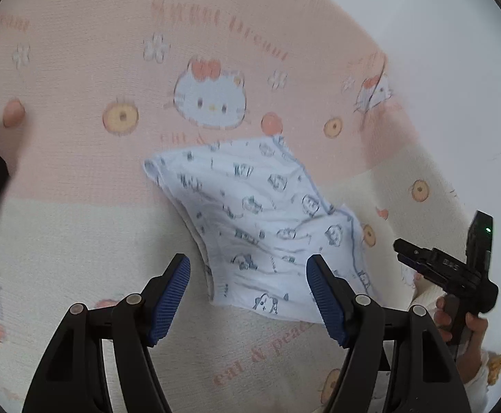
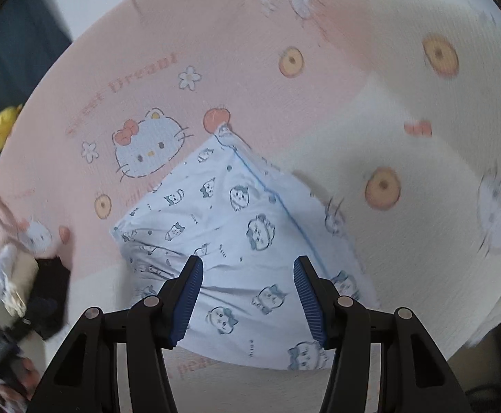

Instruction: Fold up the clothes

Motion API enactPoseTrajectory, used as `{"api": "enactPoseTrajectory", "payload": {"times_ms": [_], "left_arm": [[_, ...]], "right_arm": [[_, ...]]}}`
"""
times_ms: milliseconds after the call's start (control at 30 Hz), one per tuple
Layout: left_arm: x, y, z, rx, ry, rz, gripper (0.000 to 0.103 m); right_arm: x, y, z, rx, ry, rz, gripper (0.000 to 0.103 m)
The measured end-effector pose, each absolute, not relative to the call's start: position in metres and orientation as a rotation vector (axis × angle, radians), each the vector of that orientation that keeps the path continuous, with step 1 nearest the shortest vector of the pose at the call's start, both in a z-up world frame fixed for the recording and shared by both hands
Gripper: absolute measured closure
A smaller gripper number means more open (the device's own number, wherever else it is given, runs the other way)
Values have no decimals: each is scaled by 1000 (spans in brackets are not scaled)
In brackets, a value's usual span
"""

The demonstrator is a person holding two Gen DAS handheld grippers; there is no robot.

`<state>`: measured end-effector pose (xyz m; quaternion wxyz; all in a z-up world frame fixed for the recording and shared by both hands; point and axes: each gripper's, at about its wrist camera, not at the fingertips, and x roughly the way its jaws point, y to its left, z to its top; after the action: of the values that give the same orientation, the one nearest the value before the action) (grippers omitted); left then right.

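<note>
White cloth with small blue cartoon faces is the thing to fold. From the left wrist view, this little garment (image 1: 267, 227) lies on a pink and cream blanket (image 1: 78, 69) with cat faces on it. It looks folded into a small, bent shape already, with a blue seam along 1 side. I think at least 1 fold is done, and maybe 1 more fold or some smoothing is left. The left gripper (image 1: 248, 296) hangs over the near end of the garment. Its 2 blue pads are wide apart and nothing is between them, so it holds nothing. This view also shows the right gripper (image 1: 422, 261) off to the side, in a hand (image 1: 467, 327). Its jaws look apart and I see no cloth in them.

From the right wrist view, the garment (image 2: 236, 227) fills the middle and looks flat and neat, with 1 corner pointing at a red apple picture. The right gripper (image 2: 248, 297) hovers over its near half, pads apart, holding nothing. The blanket (image 2: 405, 137) is blurry at the edges. Only this view shows a yellow toy (image 2: 1, 130) at the far left and a dark blue floor (image 2: 16, 51) past the blanket. Low on the left is a dark blurry thing, maybe the other tool, but I cannot tell.
</note>
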<state>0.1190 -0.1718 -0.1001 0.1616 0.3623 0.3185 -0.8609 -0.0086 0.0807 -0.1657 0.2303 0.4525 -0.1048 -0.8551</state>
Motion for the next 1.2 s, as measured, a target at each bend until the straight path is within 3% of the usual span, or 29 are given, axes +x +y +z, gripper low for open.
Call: {"api": "enactPoseTrajectory", "payload": {"times_ms": [300, 500, 1033, 1200], "left_arm": [[127, -198, -167, 1005, 1363, -2258, 35], [137, -201, -188, 959, 1500, -2185, 35], [122, -144, -182, 1020, 927, -2405, 35], [119, -145, -183, 1000, 898, -2435, 37]], "right_arm": [[2, 125, -210, 1261, -637, -2398, 49], [6, 158, -227, 1332, -797, -2372, 49], [13, 183, -274, 1429, -1203, -2169, 49], [24, 189, -283, 1429, -1313, -2147, 49]]}}
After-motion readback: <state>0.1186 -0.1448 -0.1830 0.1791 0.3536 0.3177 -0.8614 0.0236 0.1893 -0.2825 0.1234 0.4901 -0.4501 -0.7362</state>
